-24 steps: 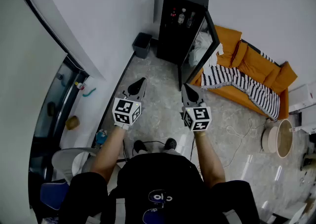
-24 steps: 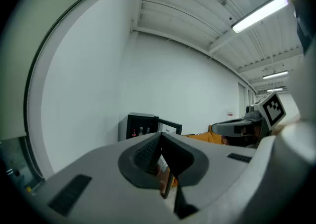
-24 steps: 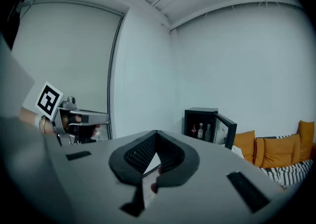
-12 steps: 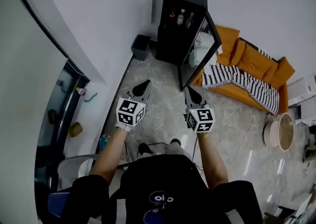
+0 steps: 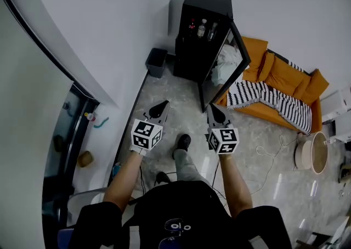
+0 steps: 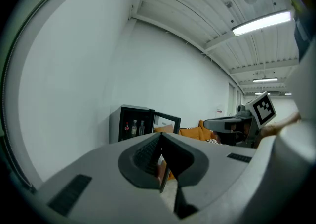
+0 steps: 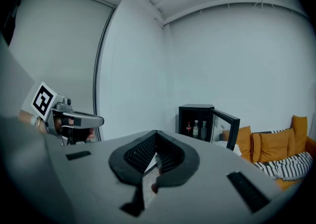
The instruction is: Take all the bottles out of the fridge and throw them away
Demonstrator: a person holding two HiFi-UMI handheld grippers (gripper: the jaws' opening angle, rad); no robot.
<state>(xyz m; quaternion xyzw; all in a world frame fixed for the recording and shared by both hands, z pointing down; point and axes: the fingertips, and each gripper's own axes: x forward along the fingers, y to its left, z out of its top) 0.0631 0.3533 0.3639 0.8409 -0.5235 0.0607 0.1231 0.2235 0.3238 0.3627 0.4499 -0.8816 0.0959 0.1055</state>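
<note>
A black mini fridge (image 5: 193, 34) stands against the far wall with its glass door (image 5: 222, 72) swung open to the right. Three bottles (image 5: 201, 27) stand on its upper shelf; they also show in the left gripper view, bottles (image 6: 133, 128), and in the right gripper view, bottles (image 7: 196, 128). A small dark bin (image 5: 157, 62) sits on the floor left of the fridge. My left gripper (image 5: 160, 109) (image 6: 160, 136) and right gripper (image 5: 215, 113) (image 7: 156, 133) are held side by side, well short of the fridge. Both are shut and hold nothing.
An orange sofa (image 5: 285, 75) with a striped blanket (image 5: 274, 100) stands right of the fridge, and white cloth (image 5: 224, 61) is piled behind the door. A round basket (image 5: 311, 153) and a cable (image 5: 269, 160) lie at the right. A glass partition (image 5: 71, 127) runs along the left.
The person has stepped forward, one foot now out between the grippers. Both grippers have moved a little closer to the fridge and stay shut.
</note>
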